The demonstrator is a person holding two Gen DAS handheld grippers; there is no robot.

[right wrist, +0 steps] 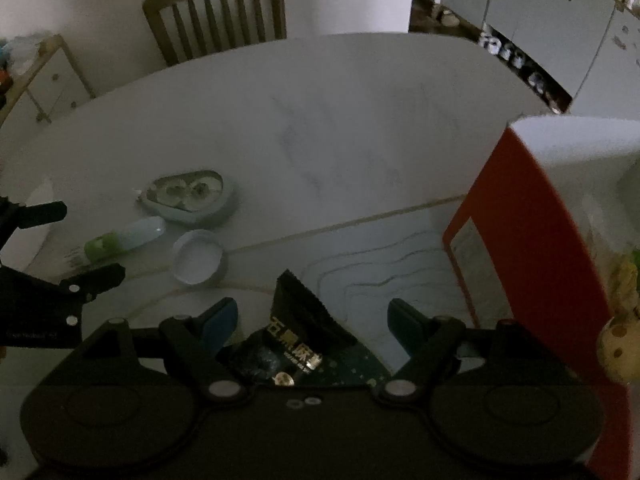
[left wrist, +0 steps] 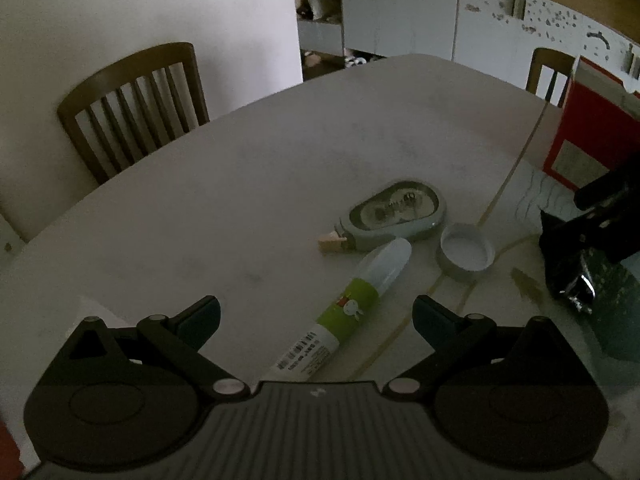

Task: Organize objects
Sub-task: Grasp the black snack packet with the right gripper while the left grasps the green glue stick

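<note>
Left gripper spread wide above a glue stick lying on the table, right gripper also wide apart around a dark packet, red box at right

Left gripper and right gripper, both jaws wide apart.

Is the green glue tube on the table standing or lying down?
Lying down. The green glue tube rests flat on its side on the table, clear cap pointing away, between the open left gripper fingers.
</note>
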